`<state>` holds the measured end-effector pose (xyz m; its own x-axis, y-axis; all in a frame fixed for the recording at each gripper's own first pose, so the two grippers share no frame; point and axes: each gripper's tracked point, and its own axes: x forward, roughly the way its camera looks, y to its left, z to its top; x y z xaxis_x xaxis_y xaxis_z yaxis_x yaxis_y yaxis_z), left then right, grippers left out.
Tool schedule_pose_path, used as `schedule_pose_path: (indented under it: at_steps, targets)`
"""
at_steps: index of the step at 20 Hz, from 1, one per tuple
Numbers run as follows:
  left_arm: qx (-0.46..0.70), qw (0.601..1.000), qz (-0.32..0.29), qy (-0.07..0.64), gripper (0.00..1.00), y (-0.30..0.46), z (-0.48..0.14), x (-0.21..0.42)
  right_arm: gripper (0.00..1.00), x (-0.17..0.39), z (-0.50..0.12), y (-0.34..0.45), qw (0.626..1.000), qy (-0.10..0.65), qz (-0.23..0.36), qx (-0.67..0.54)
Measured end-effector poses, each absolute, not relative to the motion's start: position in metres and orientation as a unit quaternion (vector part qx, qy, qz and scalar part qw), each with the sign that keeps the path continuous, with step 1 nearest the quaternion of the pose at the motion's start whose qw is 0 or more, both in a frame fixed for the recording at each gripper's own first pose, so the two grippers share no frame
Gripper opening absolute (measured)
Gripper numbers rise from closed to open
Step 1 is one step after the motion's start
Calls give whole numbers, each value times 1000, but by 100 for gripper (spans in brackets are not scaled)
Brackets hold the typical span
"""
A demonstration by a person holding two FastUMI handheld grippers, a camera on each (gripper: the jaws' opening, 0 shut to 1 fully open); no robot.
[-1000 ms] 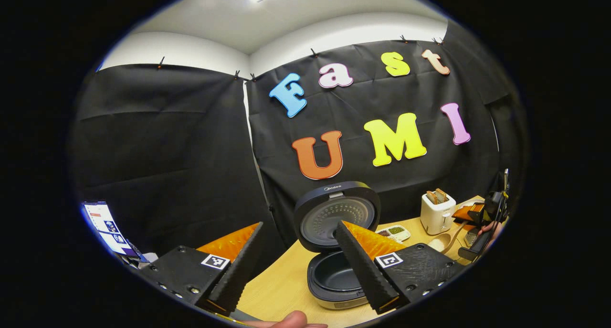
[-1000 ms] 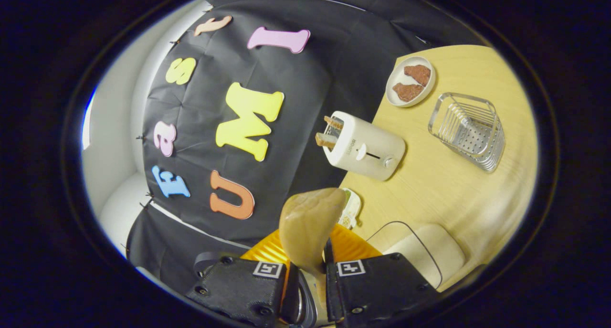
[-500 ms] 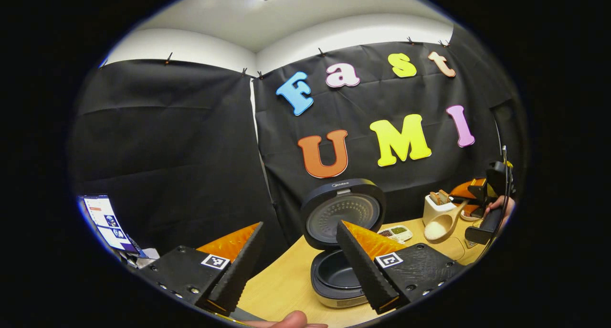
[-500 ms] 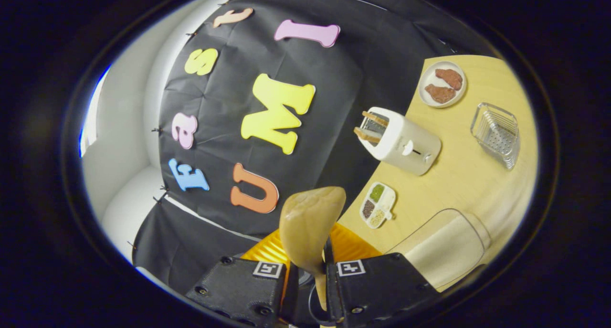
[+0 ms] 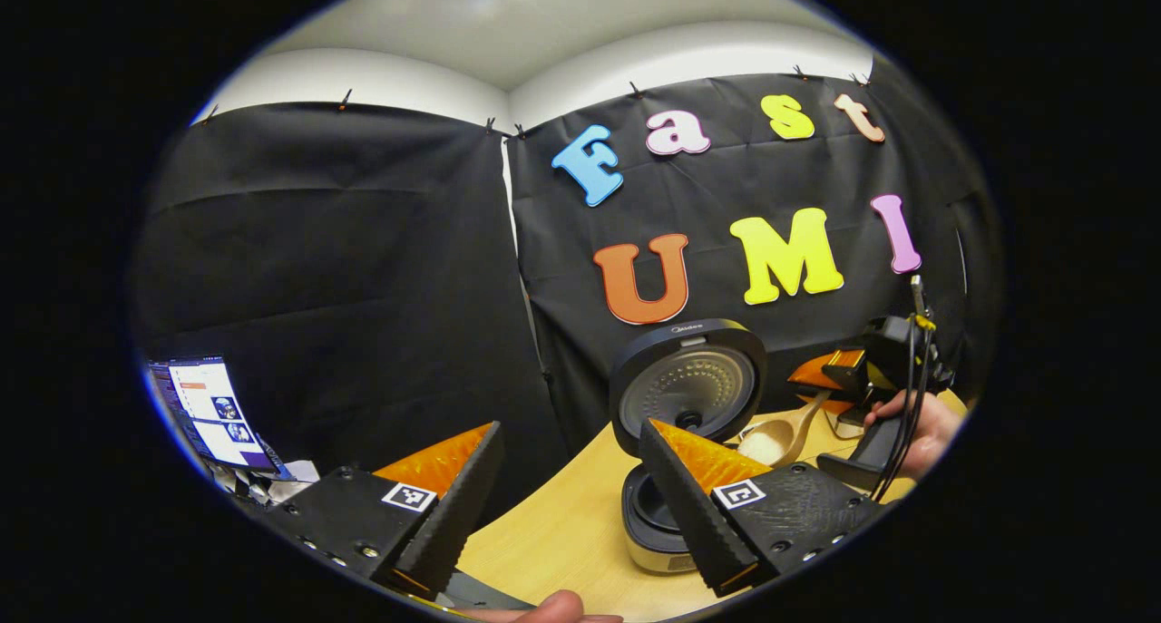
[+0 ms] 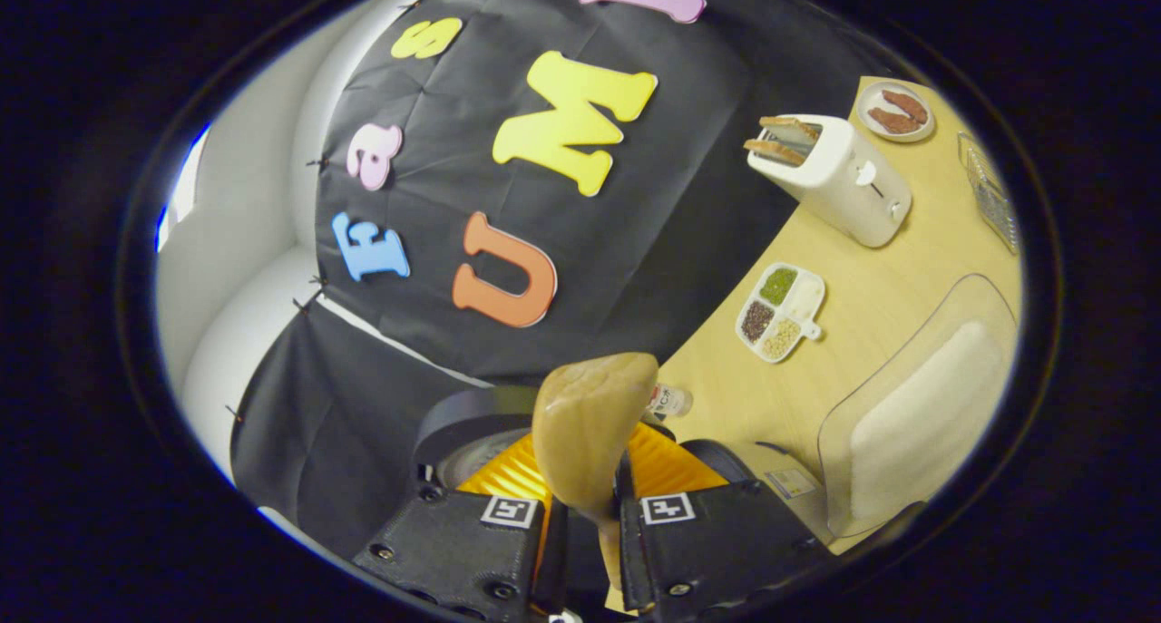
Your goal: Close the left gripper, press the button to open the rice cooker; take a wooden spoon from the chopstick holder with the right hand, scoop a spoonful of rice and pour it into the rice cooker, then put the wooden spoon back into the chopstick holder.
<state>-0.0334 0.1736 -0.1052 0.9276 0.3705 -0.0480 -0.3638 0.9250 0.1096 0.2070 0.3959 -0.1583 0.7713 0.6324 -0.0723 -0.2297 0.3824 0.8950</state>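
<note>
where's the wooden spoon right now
In the left gripper view the wooden spoon, loaded with rice, hangs at right beside the rice cooker's raised lid, held by the right claw.

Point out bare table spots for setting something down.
Bare table runs between toaster, divided dish and clear container; another patch lies left of the cooker in the left gripper view. Crowded over the cooker, where the spoon hangs.
</note>
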Motion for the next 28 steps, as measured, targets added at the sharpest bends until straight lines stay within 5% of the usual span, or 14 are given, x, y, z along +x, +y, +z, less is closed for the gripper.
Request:
schedule_pose_path:
  at_steps: [8, 16, 22, 28]
  targets:
    - [44, 976, 210, 43, 95, 193, -110, -43, 28, 192, -199, 447, 863, 222, 281, 357]
    - [43, 973, 222, 45, 95, 197, -112, -54, 28, 179, -197, 474, 941, 130, 308, 44]
    - [43, 973, 221, 44, 95, 193, -111, -57, 29, 144, -188, 508, 917, 23, 346, -195]
    - [47, 973, 223, 44, 95, 192, -108, -57, 29, 136, -178, 513, 908, 4, 367, -201]
